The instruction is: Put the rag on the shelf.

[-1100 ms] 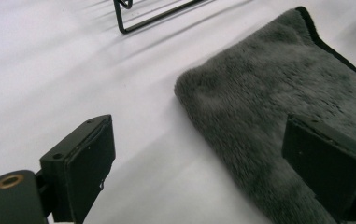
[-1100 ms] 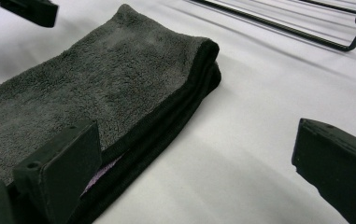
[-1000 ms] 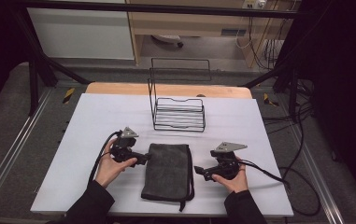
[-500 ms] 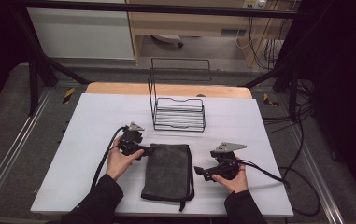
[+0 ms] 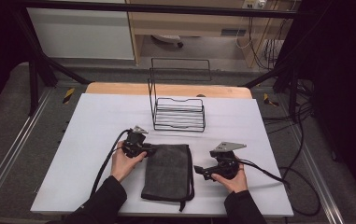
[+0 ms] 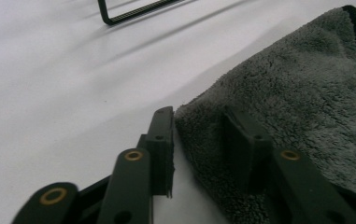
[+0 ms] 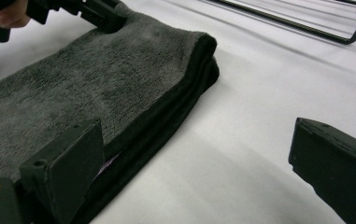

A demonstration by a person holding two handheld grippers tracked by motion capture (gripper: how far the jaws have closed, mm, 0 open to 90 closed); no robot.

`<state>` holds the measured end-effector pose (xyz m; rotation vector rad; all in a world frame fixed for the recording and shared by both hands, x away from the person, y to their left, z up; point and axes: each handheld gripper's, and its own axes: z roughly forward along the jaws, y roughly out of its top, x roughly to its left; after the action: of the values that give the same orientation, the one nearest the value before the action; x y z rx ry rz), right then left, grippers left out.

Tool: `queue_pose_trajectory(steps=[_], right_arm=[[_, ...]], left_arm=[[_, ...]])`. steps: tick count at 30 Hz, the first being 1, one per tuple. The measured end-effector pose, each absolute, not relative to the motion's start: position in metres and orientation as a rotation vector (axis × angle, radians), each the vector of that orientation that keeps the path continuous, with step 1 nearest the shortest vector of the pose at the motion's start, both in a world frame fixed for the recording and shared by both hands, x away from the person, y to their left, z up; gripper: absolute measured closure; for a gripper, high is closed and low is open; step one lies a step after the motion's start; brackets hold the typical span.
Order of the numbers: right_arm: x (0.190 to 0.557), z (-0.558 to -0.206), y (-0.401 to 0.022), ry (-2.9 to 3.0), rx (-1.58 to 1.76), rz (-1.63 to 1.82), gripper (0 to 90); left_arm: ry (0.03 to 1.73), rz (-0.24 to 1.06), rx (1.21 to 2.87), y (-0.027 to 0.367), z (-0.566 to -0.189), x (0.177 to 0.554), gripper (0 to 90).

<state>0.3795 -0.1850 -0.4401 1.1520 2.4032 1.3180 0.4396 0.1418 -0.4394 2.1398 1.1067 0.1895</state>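
On the white worktop point(image 5: 96, 126), near its front edge, lies a folded dark grey towel point(image 5: 168, 170), long side running front to back, a black cord or edging trailing off its near right corner. Behind it, toward the back of the worktop, stands a black wire rack point(image 5: 178, 112), well apart from the towel.

Left tongs point(image 5: 148, 150) sit at the towel's far left corner, held in the person's left hand point(image 5: 125, 161). Left gripper view: jaws spread, one on bare worktop just beside the towel's edge, the other resting on the pile over the corner; the cloth's edge lies between them, not pinched. Black trim visible at the towel's far corner.

Right tongs point(image 5: 198, 171) rest by the towel's right side, held in the right hand point(image 5: 231, 179). Right gripper view: jaws wide apart, one close against the stacked folds of the towel's edge, the other off over bare worktop. Several layers show at that edge. Left tongs visible at the far corner in this view.

Cables trail from both tongs across the worktop.
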Motion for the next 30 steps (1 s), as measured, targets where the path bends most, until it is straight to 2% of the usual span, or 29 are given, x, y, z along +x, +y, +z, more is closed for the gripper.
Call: queue_pose_trajectory(steps=[7, 14, 15, 16, 17, 18, 19, 22, 23, 30], right_arm=[[0.387, -0.438, -0.178, 2.357, 1.194, 1.311, 4.8], [0.403, -0.434, -0.159, 2.333, 1.217, 1.273, 9.0], [0.405, -0.435, -0.156, 2.332, 1.215, 1.287, 11.5], [0.411, -0.437, -0.148, 2.333, 1.218, 1.277, 19.3], [0.411, -0.437, -0.148, 2.333, 1.218, 1.277, 19.3], [0.417, -0.44, -0.142, 2.324, 1.231, 1.257, 25.2], [0.417, -0.44, -0.142, 2.324, 1.231, 1.257, 25.2], [0.428, -0.45, -0.135, 2.321, 1.278, 1.245, 37.8], [0.428, -0.45, -0.135, 2.321, 1.278, 1.245, 37.8], [0.433, -0.454, -0.134, 2.38, 1.314, 1.248, 54.9]], left_arm=[[1.102, 0.19, 2.134, 0.14, -0.442, 0.437, 74.1], [1.086, 0.194, 2.135, 0.14, -0.444, 0.436, 76.3], [1.081, 0.198, 2.138, 0.14, -0.444, 0.436, 76.4], [1.079, 0.199, 2.139, 0.14, -0.444, 0.436, 76.3], [1.081, 0.197, 2.138, 0.14, -0.444, 0.436, 76.3], [1.084, 0.193, 2.135, 0.14, -0.444, 0.436, 76.4], [1.083, 0.193, 2.134, 0.14, -0.445, 0.436, 76.4], [1.075, 0.202, 2.14, 0.14, -0.445, 0.436, 76.4], [1.074, 0.204, 2.14, 0.14, -0.445, 0.436, 76.4], [1.068, 0.191, 2.139, 0.141, -0.445, 0.437, 76.4]])
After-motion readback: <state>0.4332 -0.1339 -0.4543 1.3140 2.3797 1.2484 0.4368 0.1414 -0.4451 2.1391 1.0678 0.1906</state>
